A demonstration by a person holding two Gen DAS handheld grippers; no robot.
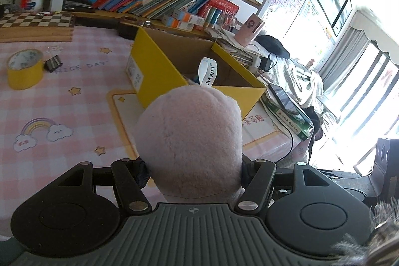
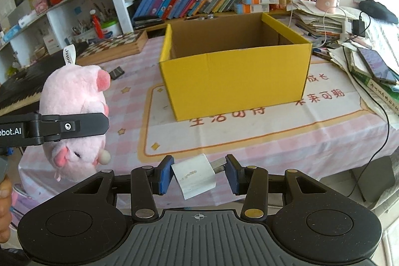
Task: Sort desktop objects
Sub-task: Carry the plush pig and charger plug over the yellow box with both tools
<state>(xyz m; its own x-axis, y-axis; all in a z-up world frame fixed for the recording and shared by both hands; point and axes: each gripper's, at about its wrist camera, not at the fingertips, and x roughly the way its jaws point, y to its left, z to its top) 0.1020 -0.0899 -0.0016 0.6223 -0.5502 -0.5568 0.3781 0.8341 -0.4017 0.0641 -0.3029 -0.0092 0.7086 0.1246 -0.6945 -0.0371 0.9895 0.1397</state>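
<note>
Jaws: left gripper [image 1: 194, 173] clenched on pink plush pig [image 2: 74, 114] | right gripper [image 2: 198, 175] grasping white charger [image 2: 195, 175] (prongs rightward) | yellow box [image 2: 234, 81] straight ahead, right nearer.

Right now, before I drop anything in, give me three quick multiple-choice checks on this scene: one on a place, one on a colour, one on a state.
1. Where is the roll of tape?
A. inside the box
B. on the tablecloth, apart from the box
C. on the bookshelf

2. What colour is the outside of the cardboard box?
A. yellow
B. blue
C. white

3. What is the left gripper doing?
A. hanging open
B. shut on the pink plush toy
C. shut on a book

Key: 1 B, it stands on the checked cloth beside a binder clip; 2 A, its walls are yellow; 3 B, the fingers squeeze the toy in mid-air.
</note>
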